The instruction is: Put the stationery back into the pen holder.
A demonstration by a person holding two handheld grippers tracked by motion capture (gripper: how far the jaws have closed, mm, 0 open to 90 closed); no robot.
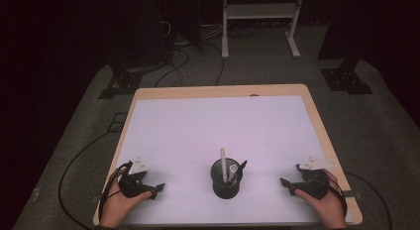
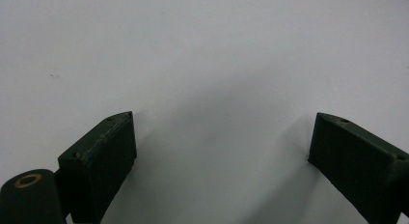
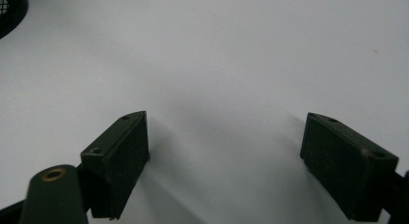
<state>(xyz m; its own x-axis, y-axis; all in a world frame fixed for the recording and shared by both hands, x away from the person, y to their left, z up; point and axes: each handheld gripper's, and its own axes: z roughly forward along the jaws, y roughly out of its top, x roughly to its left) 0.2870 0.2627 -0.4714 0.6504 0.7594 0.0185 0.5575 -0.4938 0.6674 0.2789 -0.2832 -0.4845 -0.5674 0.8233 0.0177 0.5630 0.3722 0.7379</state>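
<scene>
- Left gripper (image 1: 159, 189), held in a person's left hand (image 1: 119, 202), rests low at the near left of the table with its two black jaws spread wide and nothing between them; the left gripper view shows blocky, matte pads (image 2: 103, 159) over bare white surface.
- Right gripper (image 1: 283, 183), in the right hand (image 1: 324, 202) at the near right, mirrors it: jaws wide apart, empty, both pointing inward toward the middle of the table.
- Between the two, near the front edge, stands a round black pen cup (image 1: 225, 179); its mesh wall shows at the far left corner of the right gripper view, well apart from the jaws.
- A slim, pale pen (image 1: 223, 161) stands upright out of the cup, beside a darker pen or marker (image 1: 239, 169) that leans to the right.
- A smooth white sheet (image 1: 218, 126) covers the table (image 1: 317, 118), which has a light wooden rim with rounded corners.
- A grey three-cornered plate (image 1: 139, 165) sits atop each gripper, and black cables trail off the near edge.
- No brand, label or writing can be read anywhere.
</scene>
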